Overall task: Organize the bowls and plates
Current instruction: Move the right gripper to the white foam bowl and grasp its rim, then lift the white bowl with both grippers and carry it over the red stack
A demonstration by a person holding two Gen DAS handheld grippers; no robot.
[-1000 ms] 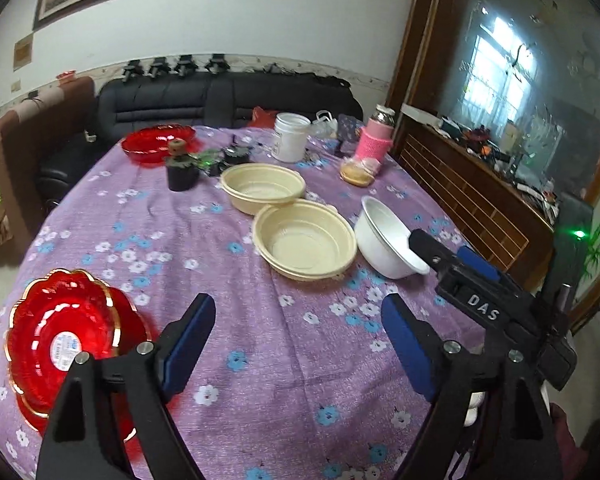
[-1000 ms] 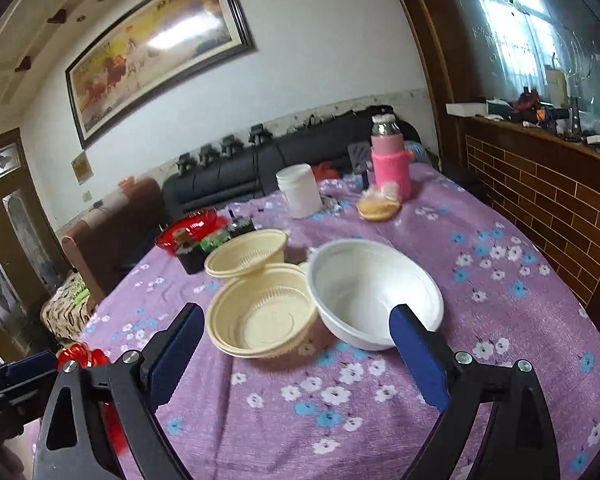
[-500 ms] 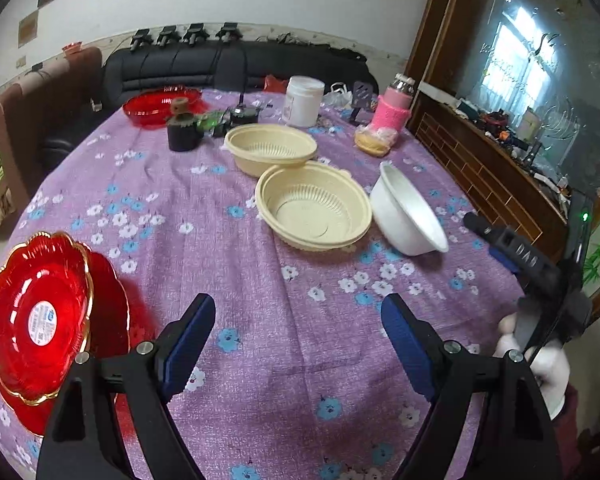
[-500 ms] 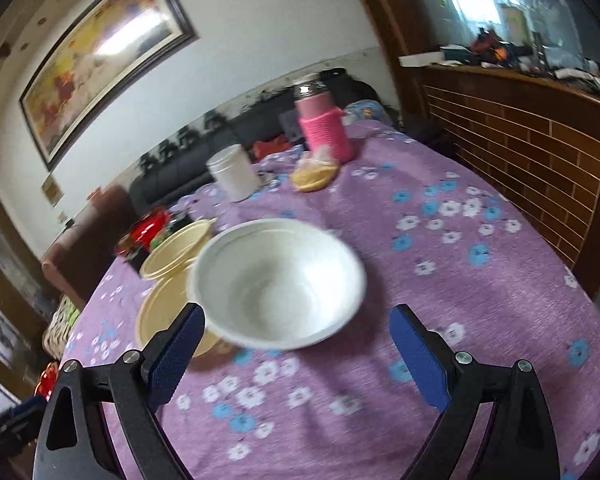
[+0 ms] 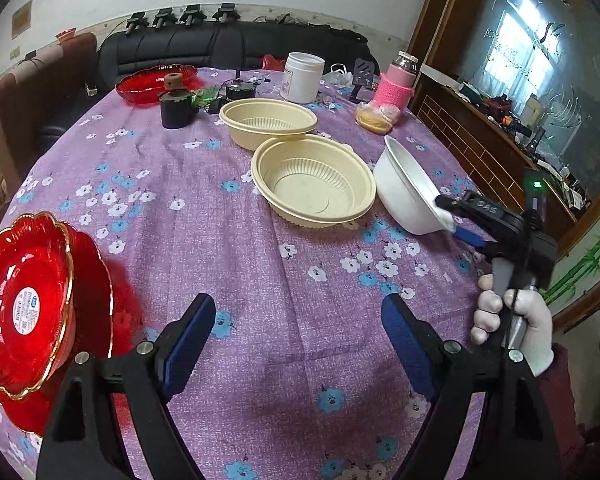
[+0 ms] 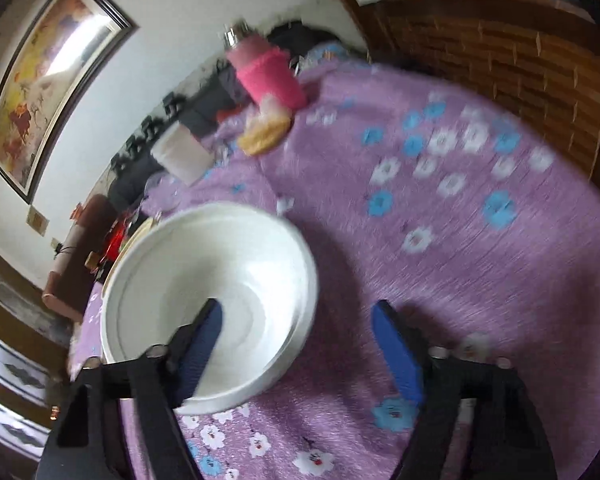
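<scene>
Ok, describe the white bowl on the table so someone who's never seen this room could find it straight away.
Start at the table with the purple flowered cloth and find the two cream ribbed bowls near its middle. The white bowl sits just past the nearer one, toward the brick-patterned wooden partition. It is the only plain white, smooth-walled bowl, it is tipped, and the right gripper straddles its rim.
</scene>
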